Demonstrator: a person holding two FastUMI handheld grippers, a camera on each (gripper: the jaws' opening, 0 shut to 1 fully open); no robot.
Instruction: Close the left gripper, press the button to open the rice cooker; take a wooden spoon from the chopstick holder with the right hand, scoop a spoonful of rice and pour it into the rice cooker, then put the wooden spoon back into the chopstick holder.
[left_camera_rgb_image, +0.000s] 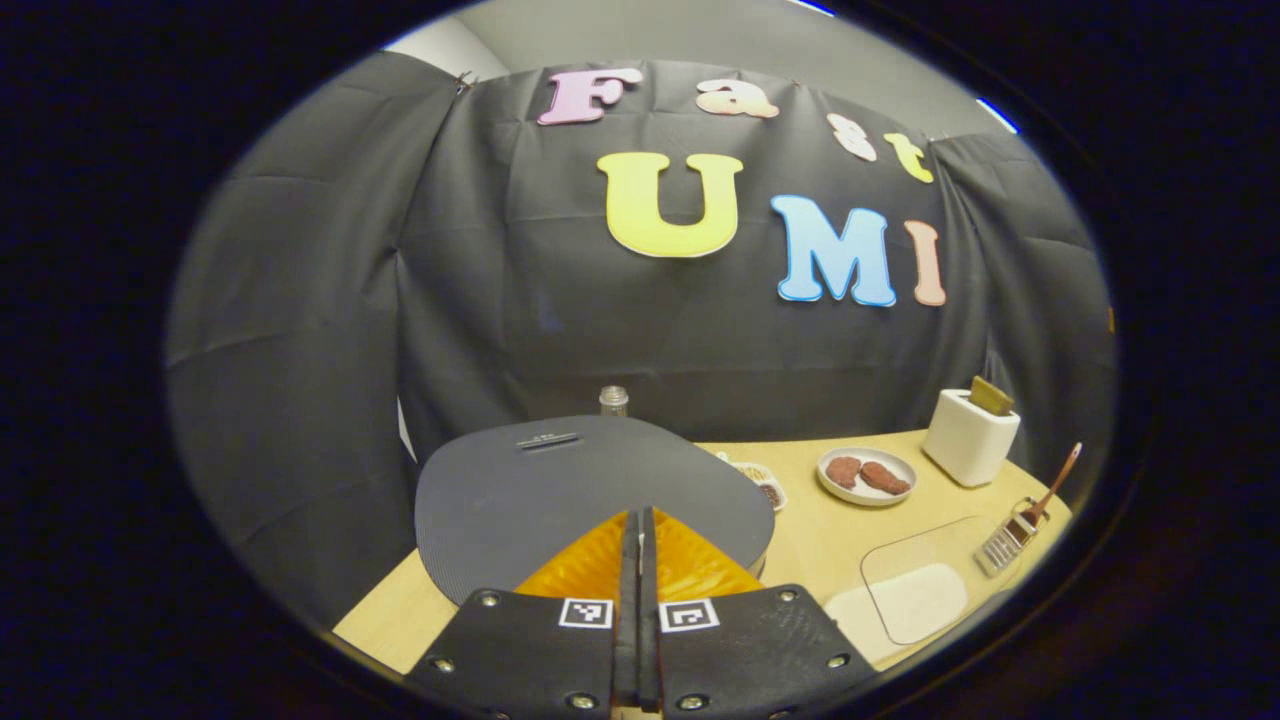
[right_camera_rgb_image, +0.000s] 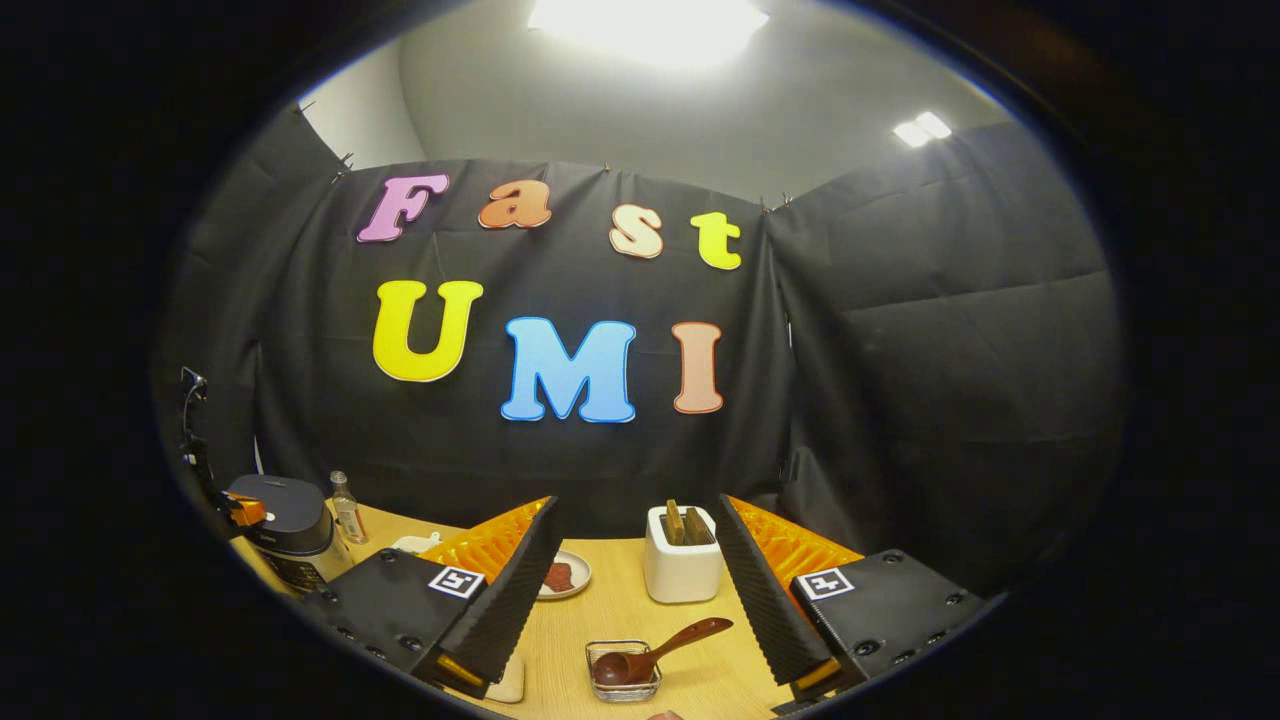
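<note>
The left tongs, pressed together on nothing, hover over the rice cooker at the tabletop's left edge; a blind push may miss its button. The right tongs gape empty above the wooden spoon, apparently in its holder.

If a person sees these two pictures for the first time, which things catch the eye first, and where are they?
In the left gripper view, the dark rice cooker lid looms close, with the left gripper, jaws together, just above it. In the right gripper view, the right gripper stands wide open over the wooden spoon, which rests in a small wire holder before a white toaster.
</note>
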